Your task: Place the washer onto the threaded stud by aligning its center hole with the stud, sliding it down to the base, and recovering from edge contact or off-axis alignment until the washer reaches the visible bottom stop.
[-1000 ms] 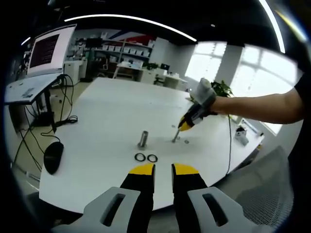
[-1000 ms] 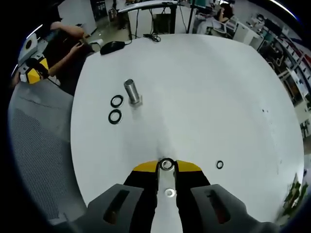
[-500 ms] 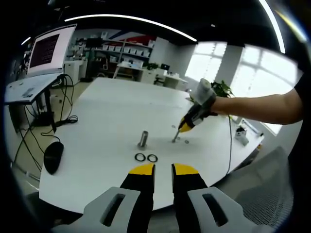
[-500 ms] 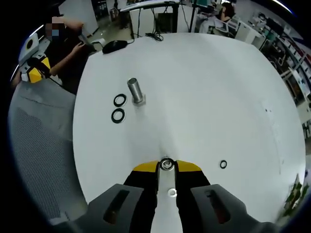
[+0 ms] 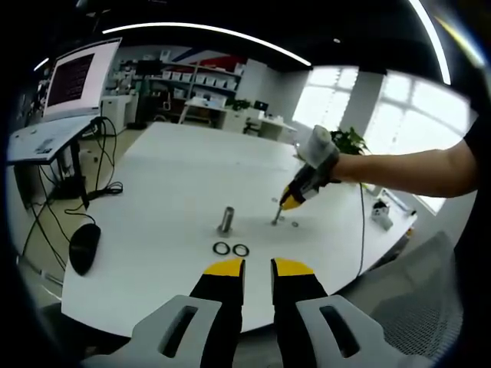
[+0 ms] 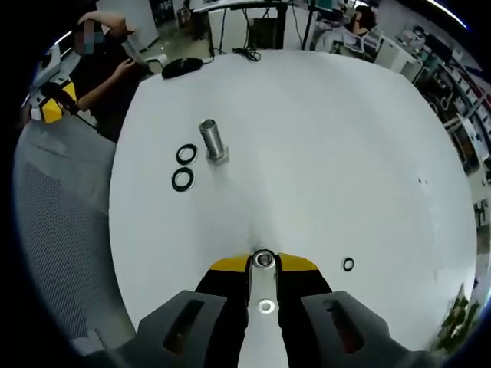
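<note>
Over the last second little has changed: our right gripper (image 6: 263, 264) stays closed on the thin stud (image 5: 277, 215); its washer (image 6: 265, 307) sits low, apparently seated; our left gripper (image 5: 258, 267) hangs back slightly parted, empty.

The stud (image 6: 263, 259) stands pinched between the right hand-held gripper (image 6: 263, 270) jaws, its lower length hidden. The tiny ring (image 6: 348, 264) nearby is too small to identify.
</note>
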A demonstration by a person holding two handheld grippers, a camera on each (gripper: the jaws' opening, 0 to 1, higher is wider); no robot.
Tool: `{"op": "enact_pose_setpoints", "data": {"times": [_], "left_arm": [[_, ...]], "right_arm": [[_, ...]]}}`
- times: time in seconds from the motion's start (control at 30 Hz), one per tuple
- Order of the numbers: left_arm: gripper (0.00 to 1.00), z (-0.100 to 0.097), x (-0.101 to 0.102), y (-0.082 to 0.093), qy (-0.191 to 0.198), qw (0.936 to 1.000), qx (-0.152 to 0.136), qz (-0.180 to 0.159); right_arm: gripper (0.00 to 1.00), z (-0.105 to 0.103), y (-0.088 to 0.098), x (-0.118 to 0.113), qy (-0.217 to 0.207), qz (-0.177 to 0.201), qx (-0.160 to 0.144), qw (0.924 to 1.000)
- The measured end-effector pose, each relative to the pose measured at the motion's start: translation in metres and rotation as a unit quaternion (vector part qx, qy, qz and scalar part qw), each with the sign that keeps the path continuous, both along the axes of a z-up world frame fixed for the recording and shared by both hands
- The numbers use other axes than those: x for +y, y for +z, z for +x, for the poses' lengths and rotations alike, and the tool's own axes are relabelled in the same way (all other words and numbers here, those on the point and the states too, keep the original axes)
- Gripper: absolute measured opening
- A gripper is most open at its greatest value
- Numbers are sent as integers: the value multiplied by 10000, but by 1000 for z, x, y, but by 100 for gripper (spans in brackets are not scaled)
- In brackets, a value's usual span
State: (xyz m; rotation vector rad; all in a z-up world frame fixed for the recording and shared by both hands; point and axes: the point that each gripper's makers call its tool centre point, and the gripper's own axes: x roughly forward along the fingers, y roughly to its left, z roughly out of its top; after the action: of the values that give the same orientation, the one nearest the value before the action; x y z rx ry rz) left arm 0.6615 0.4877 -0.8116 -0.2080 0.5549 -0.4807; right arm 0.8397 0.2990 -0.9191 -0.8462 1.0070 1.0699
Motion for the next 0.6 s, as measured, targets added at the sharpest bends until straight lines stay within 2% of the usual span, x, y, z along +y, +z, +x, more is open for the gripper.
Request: {"op": "enact_pose_setpoints", "data": {"times": [0.6], "left_arm": [[11, 0, 0, -2, 16, 10000, 47, 16]], "right_arm": [[14, -2, -20, 3, 168, -158, 172, 9996]]}}
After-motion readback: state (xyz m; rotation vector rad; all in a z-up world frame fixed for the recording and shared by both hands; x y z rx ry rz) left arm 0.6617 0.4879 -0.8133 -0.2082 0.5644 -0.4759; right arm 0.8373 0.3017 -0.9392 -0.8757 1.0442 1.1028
